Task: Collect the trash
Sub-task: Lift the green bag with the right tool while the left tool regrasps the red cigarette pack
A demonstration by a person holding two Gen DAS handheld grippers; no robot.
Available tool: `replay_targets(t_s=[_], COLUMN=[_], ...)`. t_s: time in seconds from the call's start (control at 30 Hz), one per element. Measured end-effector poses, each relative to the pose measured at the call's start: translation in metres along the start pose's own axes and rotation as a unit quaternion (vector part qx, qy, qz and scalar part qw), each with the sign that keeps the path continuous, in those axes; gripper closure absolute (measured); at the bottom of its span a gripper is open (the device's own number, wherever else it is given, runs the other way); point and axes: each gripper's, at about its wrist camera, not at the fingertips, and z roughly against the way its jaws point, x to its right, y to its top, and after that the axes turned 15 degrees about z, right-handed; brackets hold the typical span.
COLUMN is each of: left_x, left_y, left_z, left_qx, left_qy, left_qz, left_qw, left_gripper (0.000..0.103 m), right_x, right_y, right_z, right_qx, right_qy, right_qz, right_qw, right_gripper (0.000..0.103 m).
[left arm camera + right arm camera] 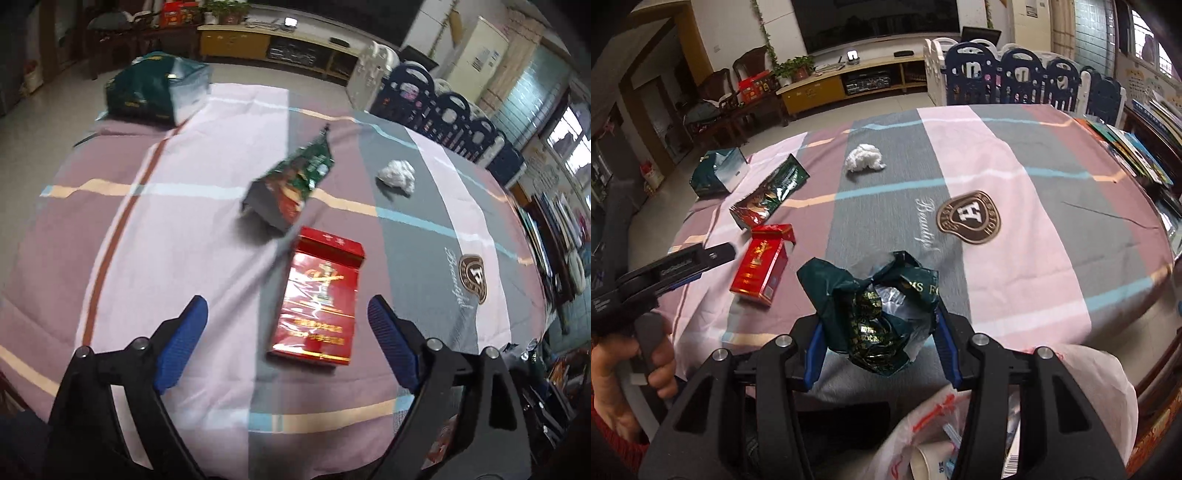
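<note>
My right gripper point(881, 332) is pinching a crumpled dark green wrapper point(875, 314), glossy foil with gold lettering and a clear plastic lining, bunched into a rough ball between the ribbed blue pads point(945, 350). Just below it, at the near table edge, sits a thin white plastic bag point(1100, 373) with red print, its mouth open and a paper cup point(927, 461) inside.

My left gripper point(286, 325) is spread wide, its textured blue pads point(183, 343) well apart and touching nothing. Between and just beyond them lies a red box point(319, 299), a flat rectangular carton wrapped in shiny film with its lid flap ajar. Near its far end lies a green-and-red pouch point(291, 181), creased foil with a torn, gaping mouth. A crumpled white tissue point(397, 175) lies off to the right of the pouch, apart from it.

All of this rests on a round table under a soft striped cloth point(1015, 177) in pink, grey and mauve, with a brown embroidered crest point(969, 216). The cloth's right half is bare. At the far left edge stands a dark green box point(155, 90), partly overhanging the rim. A blue and white playpen fence point(1015, 81) stands beyond the far edge, and books point(1137, 151) are stacked by the right rim.
</note>
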Motion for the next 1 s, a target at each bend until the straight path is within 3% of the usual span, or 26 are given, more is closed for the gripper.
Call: replay_targets(t_s=[0.17,0.27,0.5,0.63,0.73,1.0], left_x=[0.042,0.049,0.028,0.020,0.017,0.009], left_y=[-0.020,-0.024,-0.014,-0.016,-0.016,-0.004], left_z=[-0.035,-0.040,-0.044,-0.046,-0.043,0.005], left_qx=[0.002,0.004,-0.014,-0.015,-0.017,0.044], left_qy=[0.079,0.089,0.081,0.072,0.061,0.056], left_qz=[-0.106,-0.129,-0.090,-0.085,-0.078,-0.038], left_qw=[0.9912,0.9876,0.9925,0.9936,0.9950,0.9967], left_gripper=[0.014,0.015,0.017,0.041,0.044,0.045], right_x=[0.009,0.006,-0.014,-0.022,-0.028,-0.025], right_y=[-0.005,-0.005,0.002,0.007,0.009,0.014], right_z=[0.002,0.002,-0.001,-0.002,0.000,0.015], right_qx=[-0.001,-0.001,-0.001,-0.003,-0.001,0.008], right_qy=[-0.010,-0.008,0.004,0.007,0.006,-0.009], right_qz=[-0.011,-0.010,0.015,0.020,0.024,0.015], right_qw=[1.000,1.000,1.000,1.000,1.000,1.000], right_gripper=[0.052,0.052,0.052,0.052,0.052,0.052])
